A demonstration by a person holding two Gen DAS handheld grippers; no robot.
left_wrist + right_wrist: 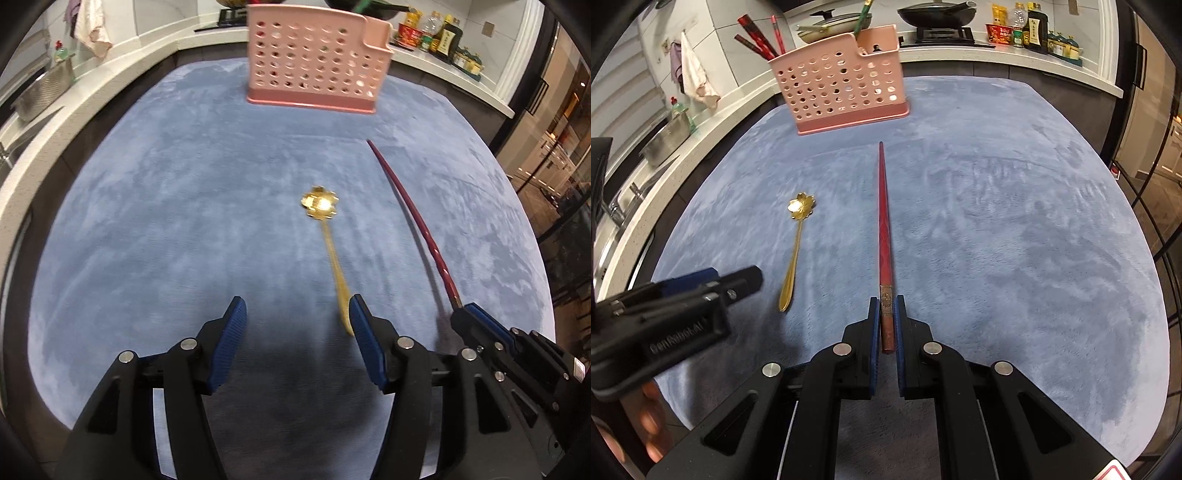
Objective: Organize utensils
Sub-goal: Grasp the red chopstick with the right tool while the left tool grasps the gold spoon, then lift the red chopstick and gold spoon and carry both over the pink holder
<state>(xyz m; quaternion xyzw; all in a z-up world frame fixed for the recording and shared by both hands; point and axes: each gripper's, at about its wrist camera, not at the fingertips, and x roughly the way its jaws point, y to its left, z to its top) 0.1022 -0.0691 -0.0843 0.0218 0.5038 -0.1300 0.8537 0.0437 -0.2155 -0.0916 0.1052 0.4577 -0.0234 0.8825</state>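
A gold spoon (327, 236) with a flower-shaped bowl lies on the blue cloth; it also shows in the right wrist view (796, 243). My left gripper (297, 310) is open just above its handle end, which lies by the right finger. My right gripper (886, 306) is shut on the back end of a red chopstick (884, 229), which points toward the pink perforated utensil basket (842, 88). The chopstick (410, 221) and right gripper (476, 317) also show in the left wrist view, as does the basket (317, 59). The basket holds red chopsticks (757, 37) and a green utensil.
The blue cloth (997, 221) covers the table. A white counter (713, 114) runs behind with a metal sink tub (44, 92), hanging towels, pans on a stove (938, 18) and bottles (1030, 29). A glass door stands at the right.
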